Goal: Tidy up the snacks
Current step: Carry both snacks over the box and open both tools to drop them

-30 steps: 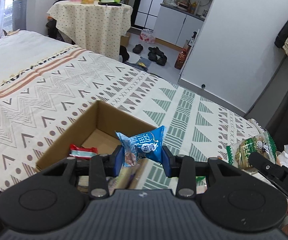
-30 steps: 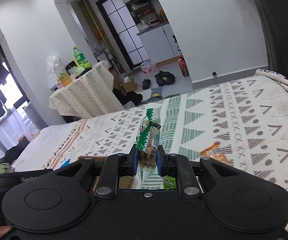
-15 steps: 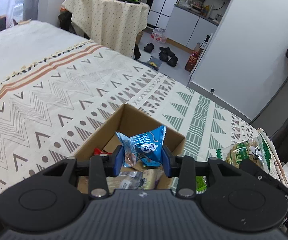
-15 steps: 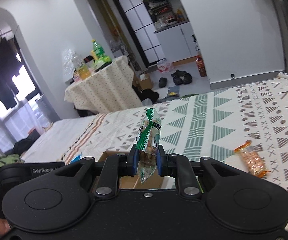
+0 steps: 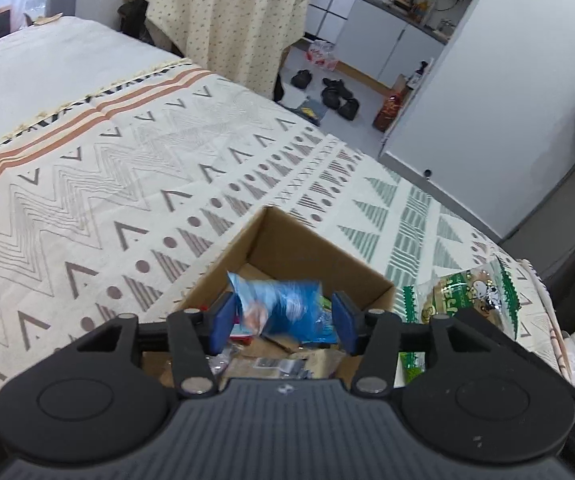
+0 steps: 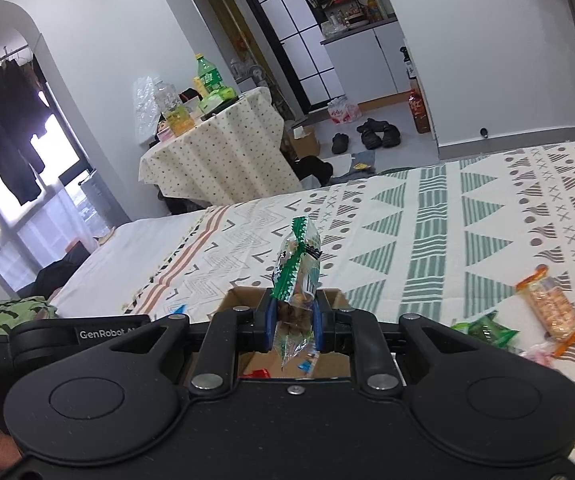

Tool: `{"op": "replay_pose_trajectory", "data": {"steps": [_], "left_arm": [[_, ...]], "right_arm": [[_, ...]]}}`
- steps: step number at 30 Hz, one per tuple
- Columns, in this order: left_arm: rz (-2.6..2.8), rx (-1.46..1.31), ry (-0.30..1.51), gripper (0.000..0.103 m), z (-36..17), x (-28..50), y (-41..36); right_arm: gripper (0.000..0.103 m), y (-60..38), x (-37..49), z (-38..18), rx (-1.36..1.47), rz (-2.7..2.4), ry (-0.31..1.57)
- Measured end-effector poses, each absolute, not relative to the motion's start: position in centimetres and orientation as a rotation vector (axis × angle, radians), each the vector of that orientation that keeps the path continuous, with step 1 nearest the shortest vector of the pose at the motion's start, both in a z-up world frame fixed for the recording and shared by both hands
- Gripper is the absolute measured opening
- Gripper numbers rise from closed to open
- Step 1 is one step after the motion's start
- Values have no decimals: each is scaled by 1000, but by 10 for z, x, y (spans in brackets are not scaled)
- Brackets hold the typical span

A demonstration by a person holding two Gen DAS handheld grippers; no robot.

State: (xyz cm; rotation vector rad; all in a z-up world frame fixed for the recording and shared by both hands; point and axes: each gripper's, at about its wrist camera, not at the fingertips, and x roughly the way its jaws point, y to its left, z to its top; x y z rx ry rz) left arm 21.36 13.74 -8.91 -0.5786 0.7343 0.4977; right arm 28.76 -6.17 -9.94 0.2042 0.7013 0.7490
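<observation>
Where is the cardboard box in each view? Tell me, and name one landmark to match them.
Left wrist: cardboard box at lower centre, beyond the fingers.
Right wrist: same box at lower centre, mostly hidden behind the gripper.
Shared landmark: table with dotted cloth.

The blue snack packet point(image 5: 283, 308) is motion-blurred, its print unreadable.

Illumination is bright, even daylight. In the right wrist view the window point(image 6: 27, 184) at far left is overexposed. Shadows are soft. Both views show fisheye bending of walls toward the edges. In the left wrist view the blue snack packet point(image 5: 283, 308) is motion-blurred; elsewhere focus is sharp.
</observation>
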Motion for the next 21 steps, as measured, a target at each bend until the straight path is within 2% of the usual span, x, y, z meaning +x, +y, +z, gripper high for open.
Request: {"op": "replay_pose_trajectory", "data": {"steps": [5, 7, 9, 16, 21], "left_arm": [[530, -560, 730, 71, -84, 205, 143], [543, -553, 730, 74, -83, 202, 144], [552, -553, 741, 76, -83, 199, 144], [576, -533, 773, 89, -80, 190, 137], [558, -518, 777, 92, -74, 188, 127]], "right_arm": [[18, -44, 287, -108, 187, 765, 728], [21, -38, 285, -112, 176, 788, 751], [31, -34, 283, -117, 174, 808, 780], [34, -58, 284, -110, 194, 752, 813], [48, -83, 288, -101, 214, 697, 808]]}}
